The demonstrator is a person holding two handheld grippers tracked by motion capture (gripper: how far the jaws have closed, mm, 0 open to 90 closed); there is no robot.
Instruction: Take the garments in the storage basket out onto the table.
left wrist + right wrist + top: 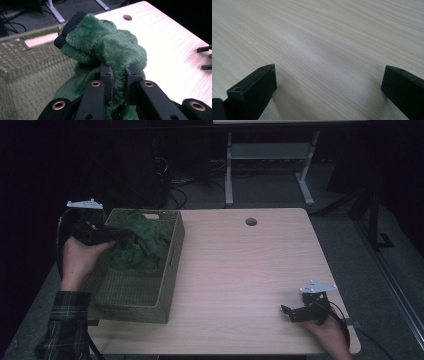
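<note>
Green fleece garment (105, 47) pinched between left gripper (119, 77) pads, above basket (150, 305)

The left gripper (117, 234), a black two-jaw tool with a grey three-cornered plate on top, sits over the left rim of the olive-green woven basket (170, 265), held level and pointing across it. Its jaws are pinched close together on a fold of the fluffy dark green fabric (105, 47). The left hand (80, 257) grips it from behind, the forearm in a plaid sleeve (62, 325) coming up beside the basket's near left corner. The right gripper (288, 312) rests well to the right of the basket, jaws spread wide with nothing between them, the right hand (327, 330) behind it.
</note>
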